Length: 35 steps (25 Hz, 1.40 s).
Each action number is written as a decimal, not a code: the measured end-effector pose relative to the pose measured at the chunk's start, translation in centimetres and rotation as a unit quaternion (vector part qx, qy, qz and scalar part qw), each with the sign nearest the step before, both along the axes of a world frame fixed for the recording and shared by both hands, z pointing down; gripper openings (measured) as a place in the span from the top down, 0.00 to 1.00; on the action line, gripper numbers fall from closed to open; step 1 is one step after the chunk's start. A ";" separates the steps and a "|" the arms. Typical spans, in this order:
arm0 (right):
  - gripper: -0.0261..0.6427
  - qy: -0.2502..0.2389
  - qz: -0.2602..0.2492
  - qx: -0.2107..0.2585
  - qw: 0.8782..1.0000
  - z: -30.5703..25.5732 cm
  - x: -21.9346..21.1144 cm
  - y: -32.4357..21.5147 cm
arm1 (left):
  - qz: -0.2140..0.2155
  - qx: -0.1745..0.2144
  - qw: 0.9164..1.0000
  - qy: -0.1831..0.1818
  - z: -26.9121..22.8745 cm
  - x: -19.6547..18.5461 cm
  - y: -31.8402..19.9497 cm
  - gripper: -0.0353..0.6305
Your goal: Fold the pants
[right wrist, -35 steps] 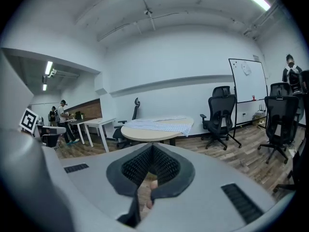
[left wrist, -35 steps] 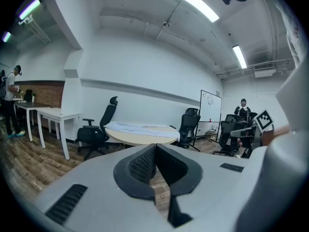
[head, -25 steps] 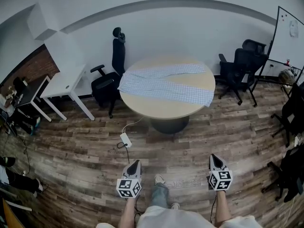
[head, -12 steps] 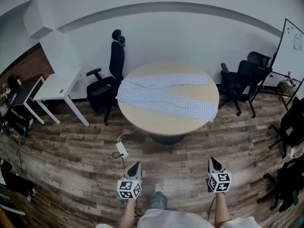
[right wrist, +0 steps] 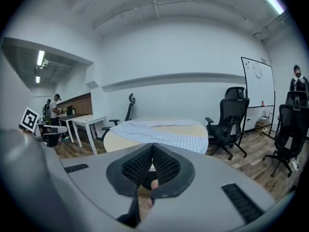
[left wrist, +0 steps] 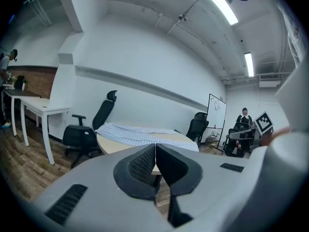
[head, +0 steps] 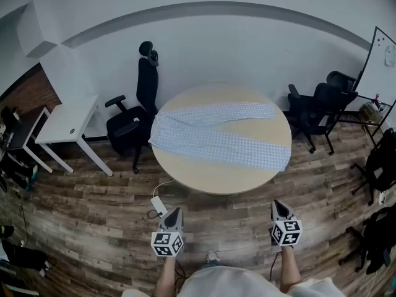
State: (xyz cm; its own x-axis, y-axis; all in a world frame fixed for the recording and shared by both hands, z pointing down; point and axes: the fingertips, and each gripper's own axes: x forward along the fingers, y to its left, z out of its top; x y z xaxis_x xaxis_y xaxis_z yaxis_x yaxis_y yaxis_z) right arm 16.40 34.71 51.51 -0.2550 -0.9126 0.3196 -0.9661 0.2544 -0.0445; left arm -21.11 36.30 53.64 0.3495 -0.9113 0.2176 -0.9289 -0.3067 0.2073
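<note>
Checked pants point(head: 218, 142) flat on round table point(head: 216, 179) | left gripper point(head: 176, 211), right gripper point(head: 276, 204): closed, empty, well short of pants

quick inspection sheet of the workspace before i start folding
surface: round table, bare wood around the pants
job's things: pants spread flat on the table, legs apart, unfolded
clutter: nothing seen on the table
grippers: left gripper and right gripper short of the table, jaws shut, empty
cables: white power box on the floor, its cable running under the table
surroundings: chair at left, chairs at right, white desk, whiteboard
</note>
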 end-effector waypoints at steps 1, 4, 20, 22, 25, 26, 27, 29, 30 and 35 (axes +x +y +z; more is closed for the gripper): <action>0.92 0.000 0.005 -0.001 1.000 0.1 -0.1 -0.8 | 0.005 -0.001 1.000 -0.001 0.1 -0.2 -1.0 0.90; 0.92 0.000 0.019 -0.003 1.000 0.5 -0.4 -2.7 | 0.020 -0.005 1.000 -0.003 0.5 -0.7 -3.7 0.90; 0.92 -0.002 0.084 -0.043 0.996 4.4 3.3 -7.3 | 0.038 -0.034 0.999 -0.011 3.0 -1.4 -10.7 0.90; 0.92 -0.002 0.085 -0.045 0.995 4.7 3.7 -8.8 | 0.035 -0.035 0.999 -0.012 3.2 -1.3 -12.1 0.90; 0.92 -0.003 0.083 -0.048 0.995 5.1 4.0 -11.7 | 0.029 -0.037 0.999 -0.012 3.3 -1.4 -14.7 0.90; 0.92 -0.005 0.082 -0.048 0.995 5.1 4.0 -12.8 | 0.027 -0.038 0.999 -0.014 3.3 -1.3 -15.7 0.90; 0.92 -0.006 0.081 -0.049 0.995 5.2 4.0 -13.9 | 0.026 -0.040 0.999 -0.015 3.3 -1.3 -16.8 0.90; 0.92 -0.008 0.079 -0.050 0.996 5.2 4.1 -16.3 | 0.023 -0.043 0.999 -0.018 3.3 -1.3 -18.9 0.90; 0.92 -0.009 0.077 -0.051 0.996 5.2 4.2 -17.4 | 0.021 -0.045 0.999 -0.019 3.2 -1.2 -19.9 0.90; 0.92 -0.013 0.072 -0.059 0.996 5.5 5.5 -22.5 | 0.006 -0.052 0.998 -0.025 3.1 -0.6 -24.6 0.90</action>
State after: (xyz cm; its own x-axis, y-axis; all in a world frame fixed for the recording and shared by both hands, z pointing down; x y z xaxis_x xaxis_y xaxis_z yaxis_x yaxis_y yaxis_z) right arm 21.90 12.20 56.98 -0.1346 -0.8965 0.4222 -0.9902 0.1054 -0.0920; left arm -21.76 11.70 56.74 0.3468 -0.8783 0.3293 -0.9353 -0.2974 0.1916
